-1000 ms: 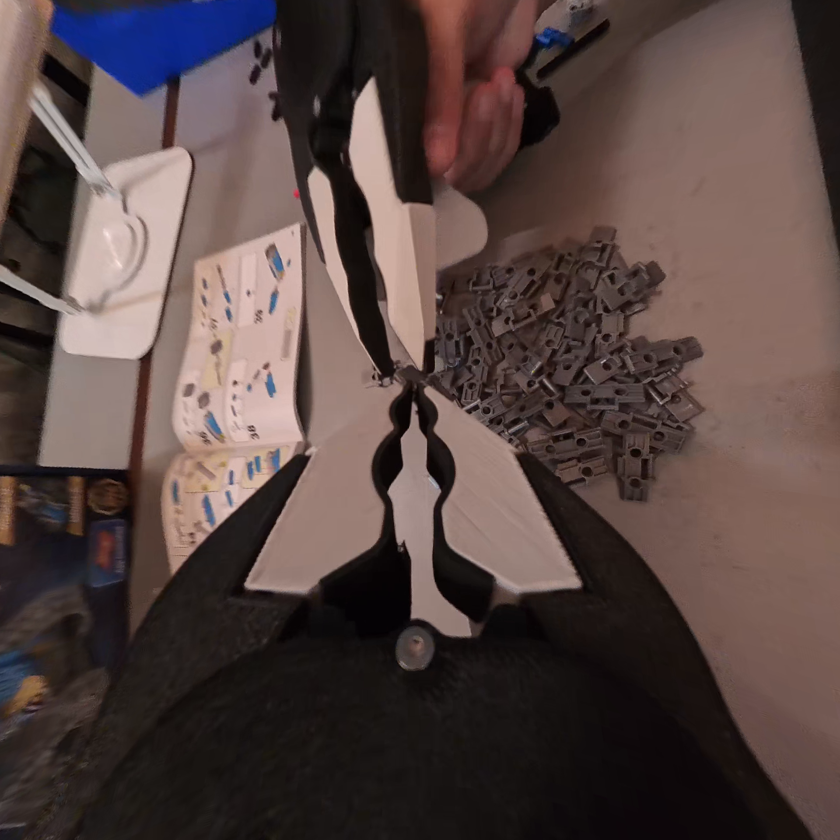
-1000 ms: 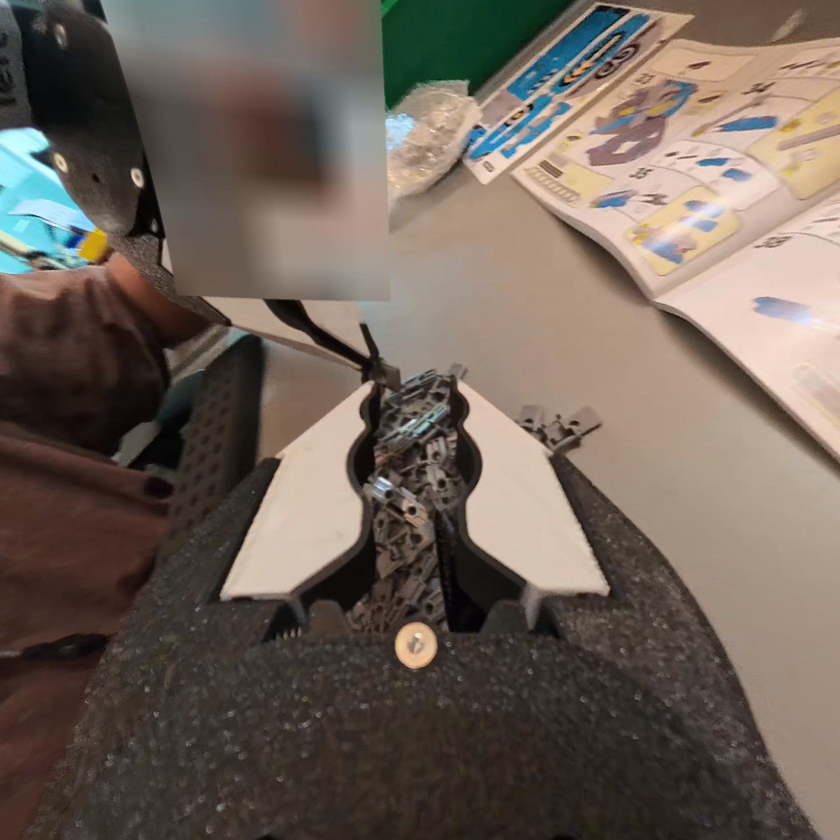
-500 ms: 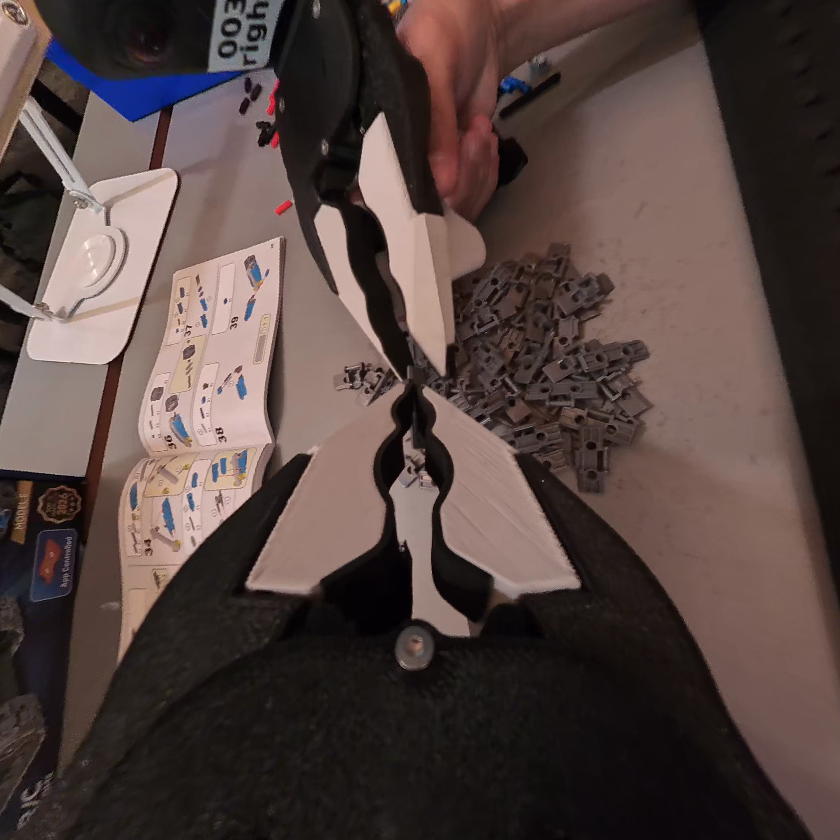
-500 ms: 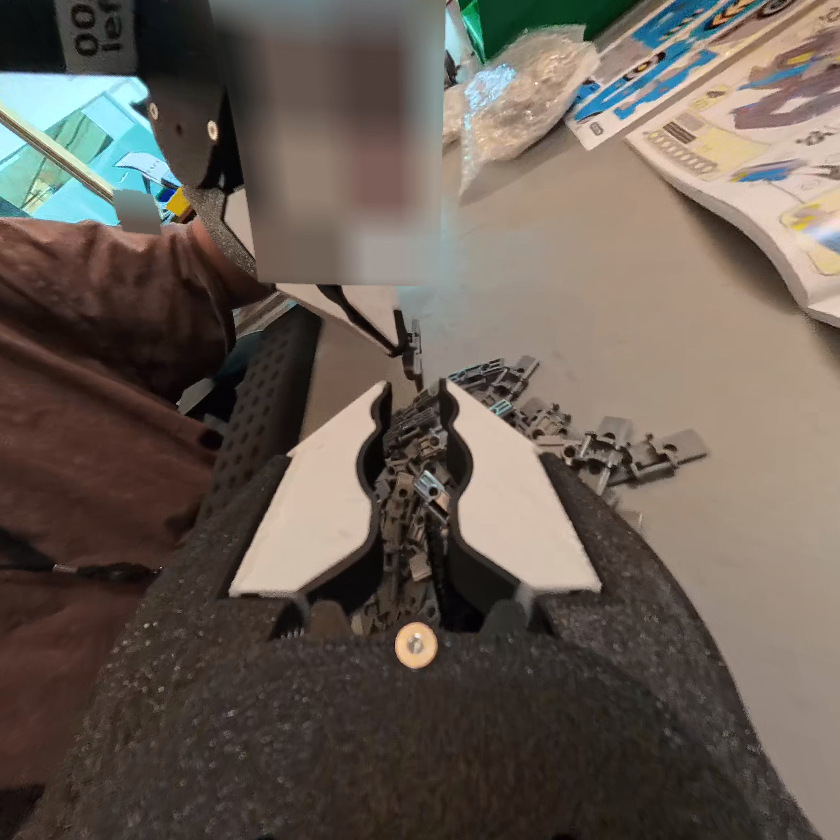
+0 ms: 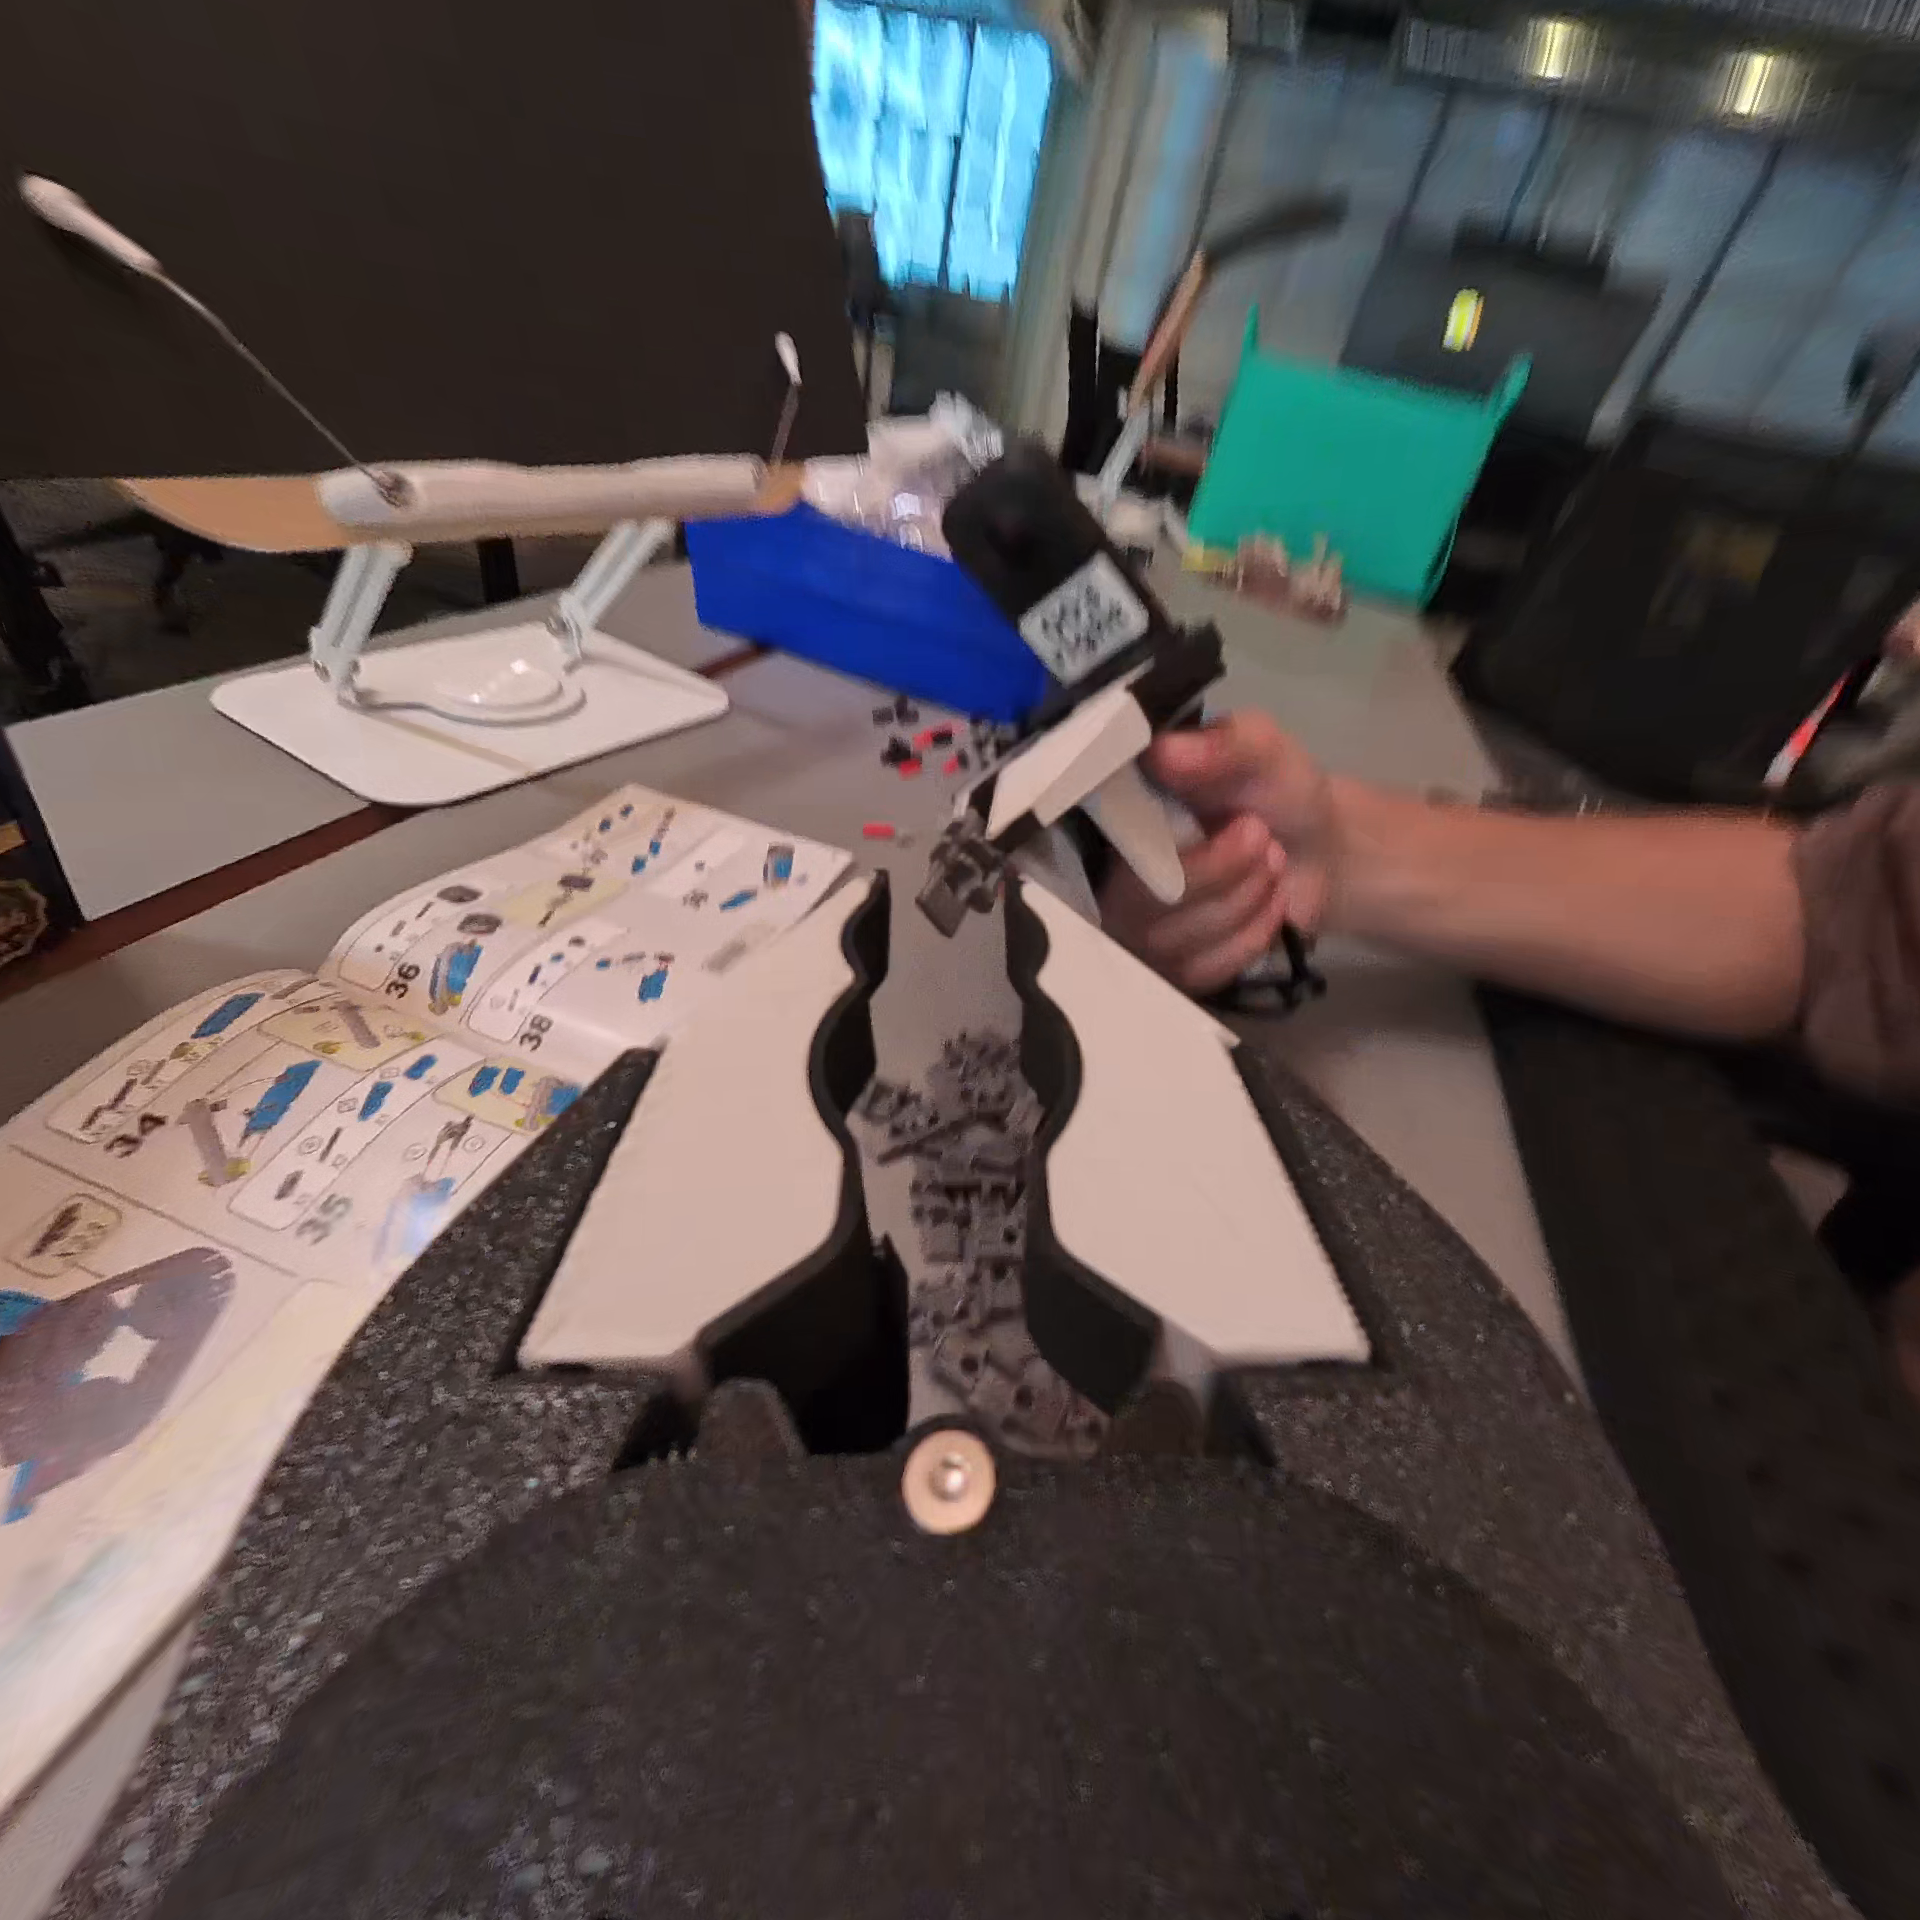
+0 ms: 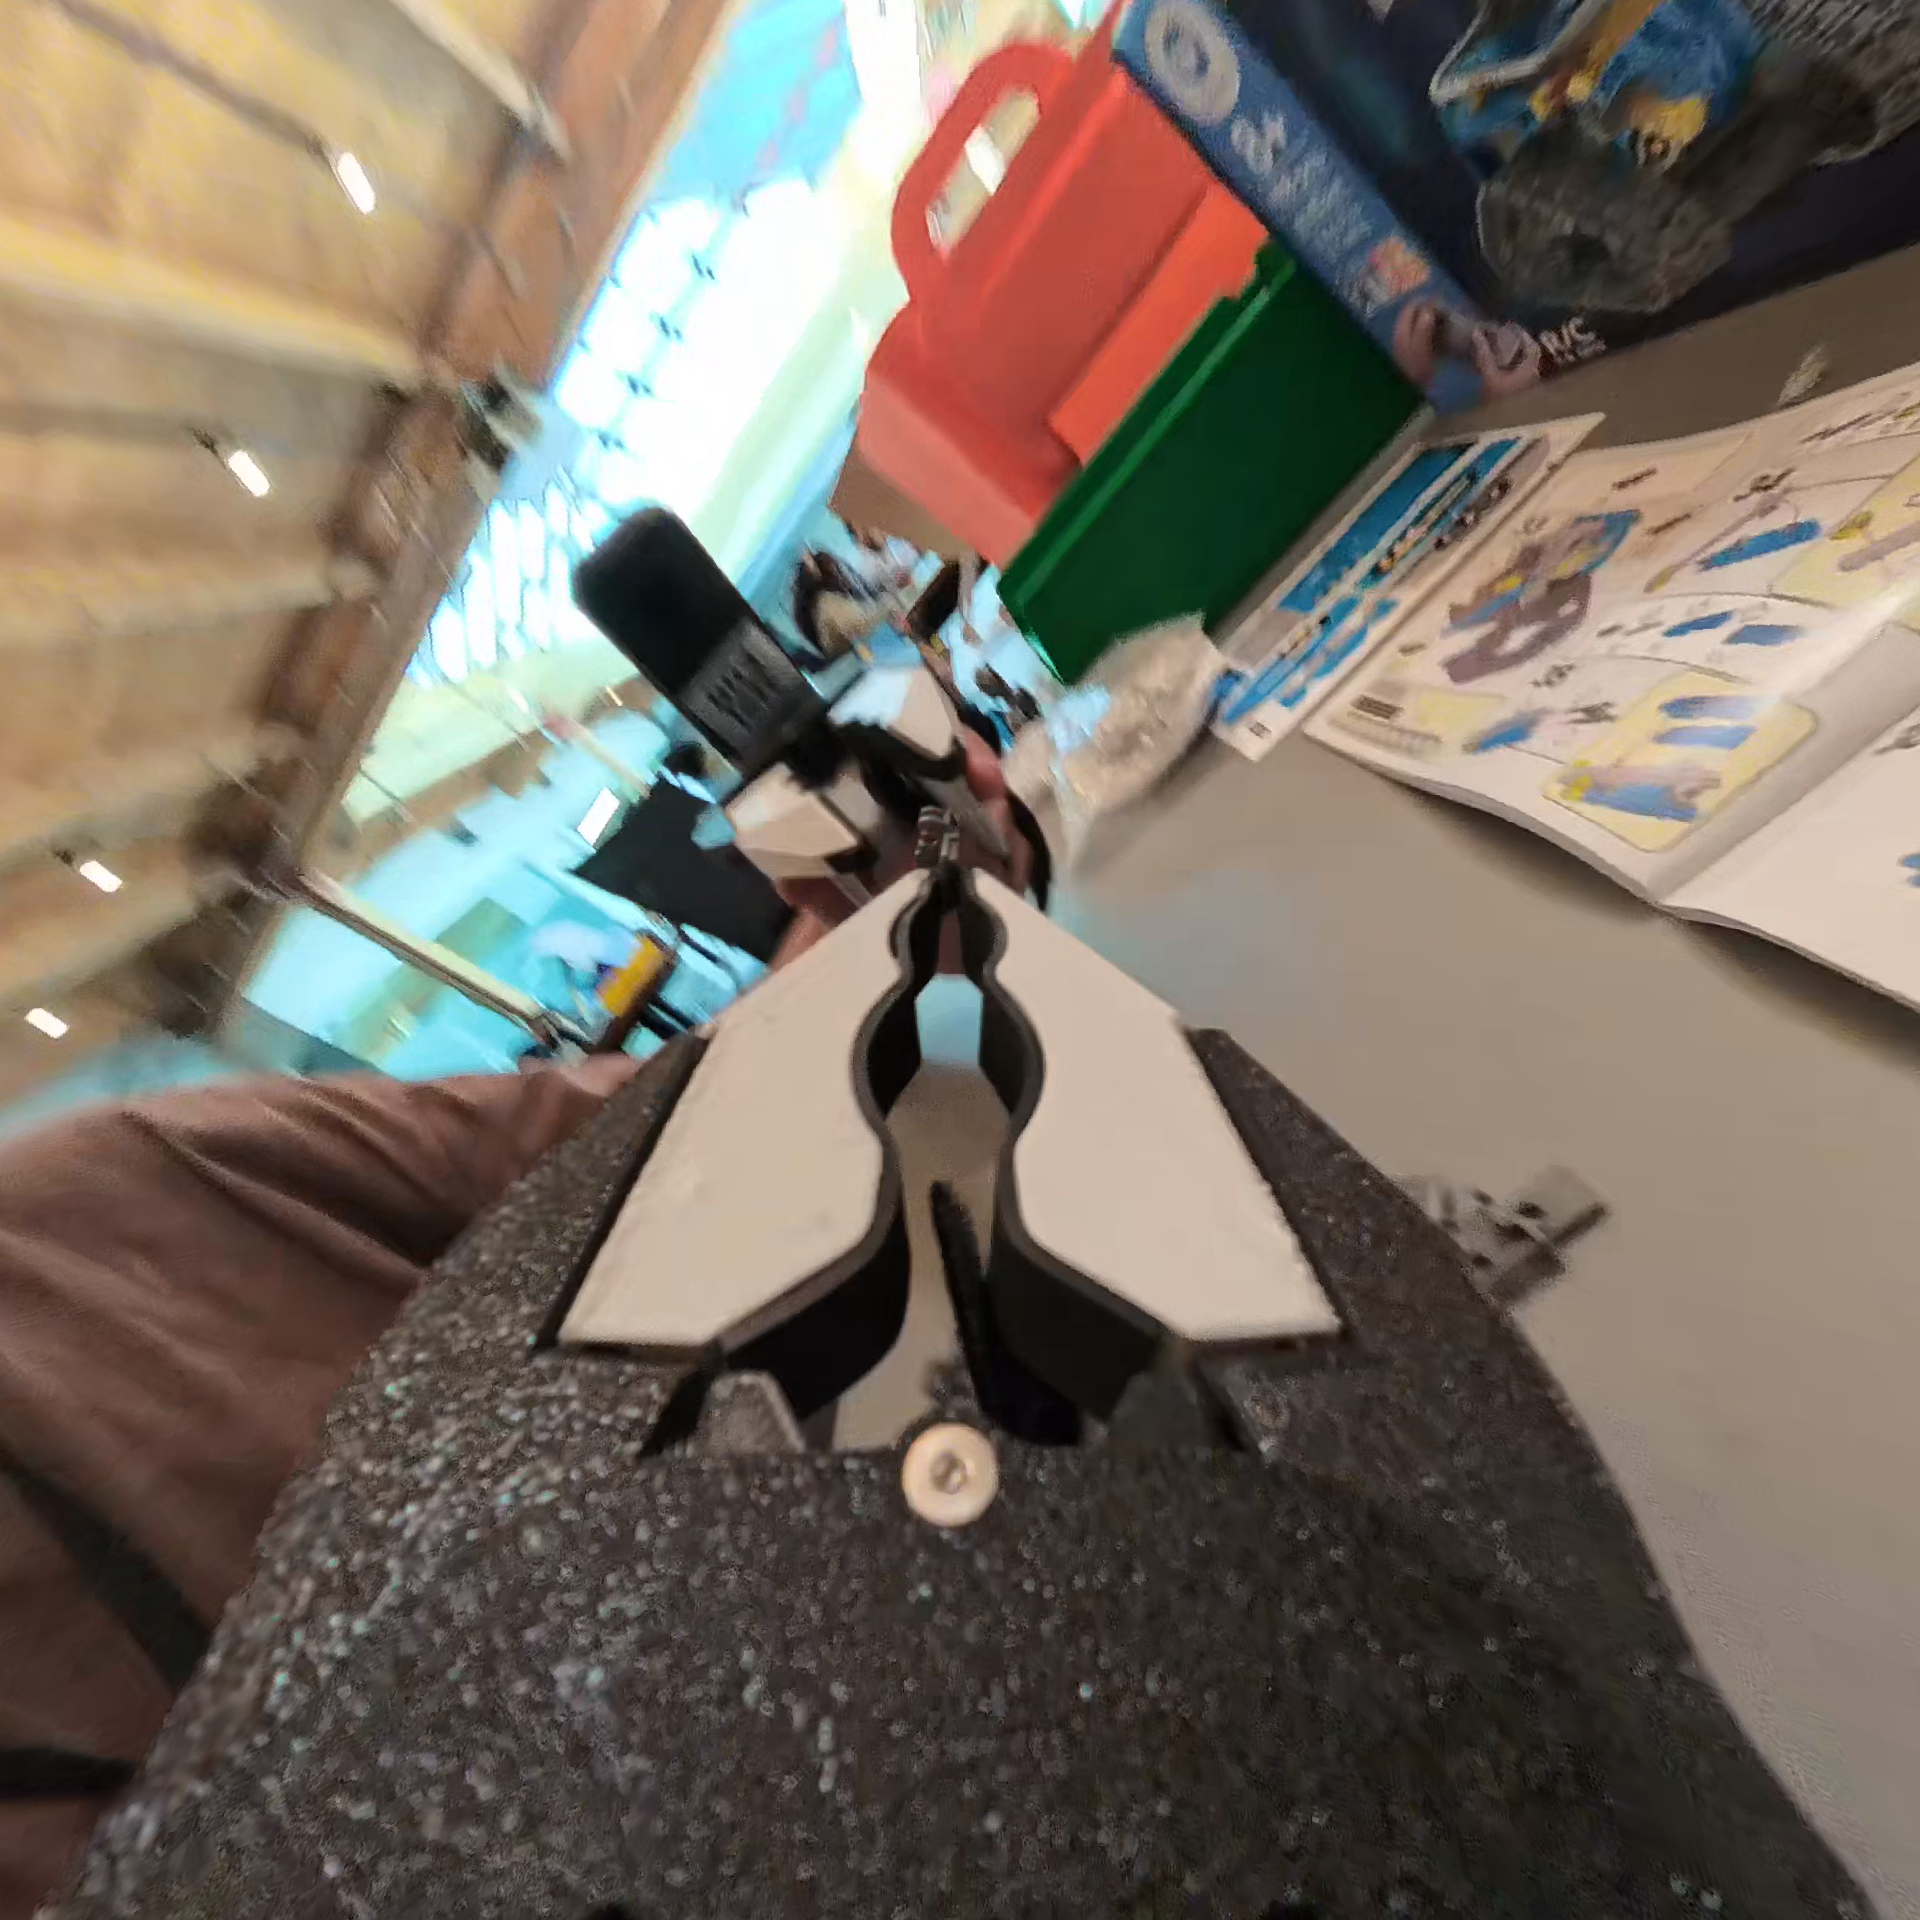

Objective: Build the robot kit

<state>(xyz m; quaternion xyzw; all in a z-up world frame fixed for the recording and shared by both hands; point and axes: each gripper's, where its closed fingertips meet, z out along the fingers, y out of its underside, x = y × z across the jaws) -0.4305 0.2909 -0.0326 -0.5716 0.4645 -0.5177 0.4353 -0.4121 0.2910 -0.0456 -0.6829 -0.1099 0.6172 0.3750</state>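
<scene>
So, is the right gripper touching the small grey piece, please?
Touching: the left wrist view shows the right gripper with its jaws pinching the small grey piece at their tips.

Left gripper (image 5: 943, 904) gapes apart; right gripper (image 6: 942, 891) nearly closed, tips pinching, both raised facing each other.

Printed booklet (image 5: 436, 997), labelled box (image 6: 1403, 197), wording withheld
</scene>
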